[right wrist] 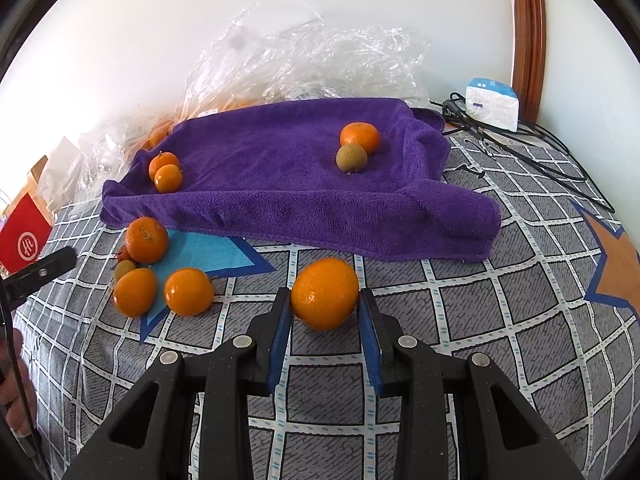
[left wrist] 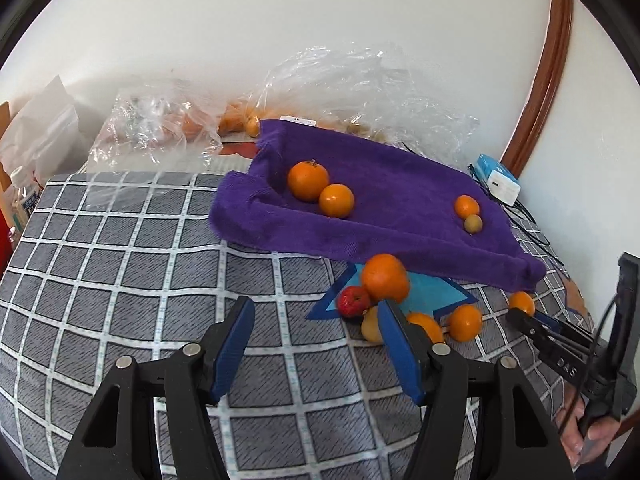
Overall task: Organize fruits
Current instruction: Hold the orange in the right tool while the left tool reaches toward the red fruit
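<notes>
Right wrist view shows my right gripper clenched on a round orange citrus fruit with a glossy, dimpled peel; both blue pads press its sides. The fruit sits low over the grey checked bed cover, just in front of the near edge of the purple terry towel.

I judge that the step in hand is carrying this fruit to its group on the towel. To do it well, I should lift it clear of the thick folded hem before I go forward, keep the grip gentle so the peel is not bruised, and lower it fully before I release, because a round fruit can roll down the soft cloth. Near the towel's right corner lie a small orange fruit and a brownish-green round fruit, touching; near the left corner two orange fruits touch. I cannot tell which group is the target.

My left gripper is released, with nothing between its fingers. It hangs over the cover beside the loose pile near the towel's left front edge: a large orange fruit, a small red fruit and a yellowish one, partly hidden by a finger.
</notes>
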Demonstrator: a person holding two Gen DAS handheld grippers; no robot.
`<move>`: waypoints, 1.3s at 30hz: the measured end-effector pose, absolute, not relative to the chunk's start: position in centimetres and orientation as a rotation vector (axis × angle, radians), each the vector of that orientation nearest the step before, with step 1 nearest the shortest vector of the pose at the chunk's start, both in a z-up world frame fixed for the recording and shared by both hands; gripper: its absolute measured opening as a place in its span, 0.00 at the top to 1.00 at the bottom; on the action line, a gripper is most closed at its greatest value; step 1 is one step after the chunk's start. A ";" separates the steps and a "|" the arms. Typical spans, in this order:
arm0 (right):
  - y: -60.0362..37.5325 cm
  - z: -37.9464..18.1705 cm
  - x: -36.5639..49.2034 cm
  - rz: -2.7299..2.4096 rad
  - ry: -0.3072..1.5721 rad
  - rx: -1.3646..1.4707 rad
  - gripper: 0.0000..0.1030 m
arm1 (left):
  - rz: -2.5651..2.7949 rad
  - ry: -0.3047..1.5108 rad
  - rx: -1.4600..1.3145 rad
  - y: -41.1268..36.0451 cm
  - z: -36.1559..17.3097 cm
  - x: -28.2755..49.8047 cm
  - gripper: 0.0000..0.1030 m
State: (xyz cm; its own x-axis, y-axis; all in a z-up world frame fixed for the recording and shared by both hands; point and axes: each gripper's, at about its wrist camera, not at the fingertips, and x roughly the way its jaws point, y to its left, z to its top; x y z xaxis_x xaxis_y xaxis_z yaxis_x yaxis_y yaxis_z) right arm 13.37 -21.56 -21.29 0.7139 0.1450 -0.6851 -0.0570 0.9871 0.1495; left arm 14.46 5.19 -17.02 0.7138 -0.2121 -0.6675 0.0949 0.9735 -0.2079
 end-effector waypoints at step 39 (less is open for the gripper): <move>-22.0 -21.7 13.7 0.103 0.789 0.136 0.68 | -0.207 0.880 -0.036 2.0 -19.2 17.2 0.49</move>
